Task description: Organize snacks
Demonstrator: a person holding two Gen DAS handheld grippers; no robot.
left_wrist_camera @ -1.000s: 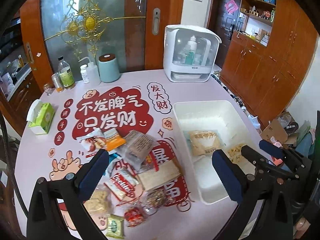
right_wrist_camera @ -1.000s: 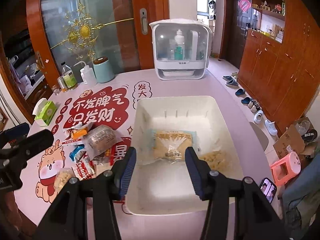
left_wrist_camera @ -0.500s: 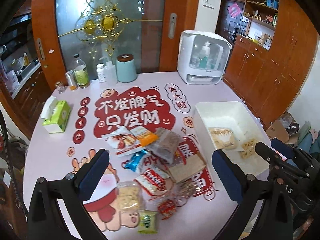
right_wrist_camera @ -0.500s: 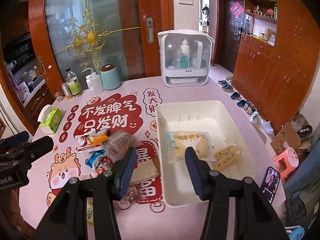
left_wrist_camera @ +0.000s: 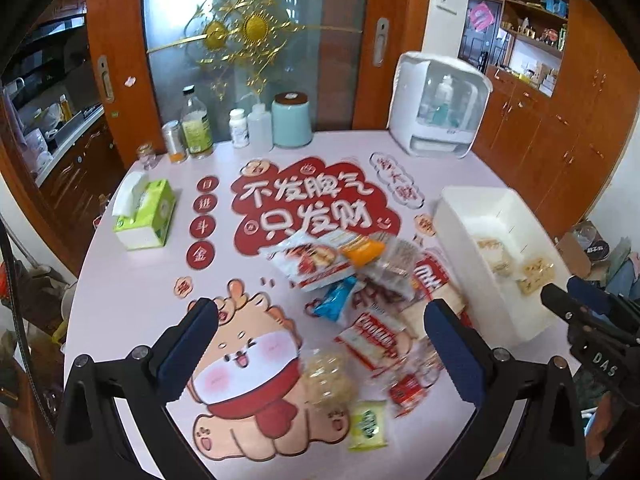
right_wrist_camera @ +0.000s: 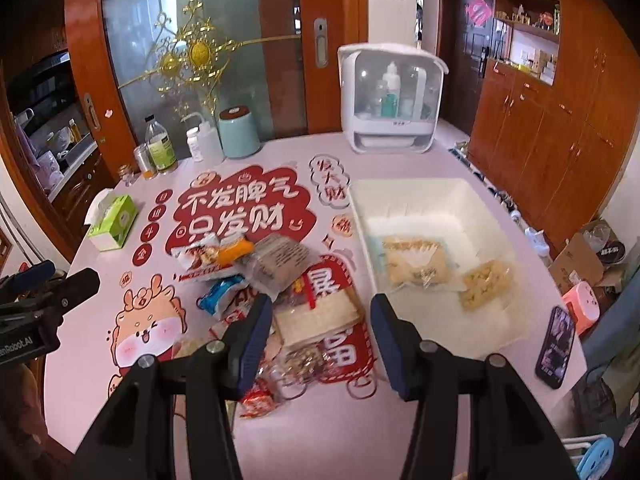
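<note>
A pile of snack packets (left_wrist_camera: 360,300) lies mid-table, also in the right wrist view (right_wrist_camera: 272,280). A white bin (right_wrist_camera: 424,200) at the right holds two packets: a pale cracker bag (right_wrist_camera: 412,266) and a yellow snack bag (right_wrist_camera: 484,286). The bin also shows in the left wrist view (left_wrist_camera: 472,216). My left gripper (left_wrist_camera: 320,344) is open and empty, above the near side of the pile. My right gripper (right_wrist_camera: 320,332) is open and empty, above the tan wafer packet (right_wrist_camera: 316,316) beside the bin.
A green tissue box (left_wrist_camera: 144,216) sits at the left. Bottles and a teal canister (left_wrist_camera: 290,120) stand at the back, with a white dispenser cabinet (left_wrist_camera: 438,108) at the back right. A phone (right_wrist_camera: 556,344) lies at the right table edge.
Both grippers have pulled back and swung left, from over the bin toward the snack pile. Both stay open and empty.
</note>
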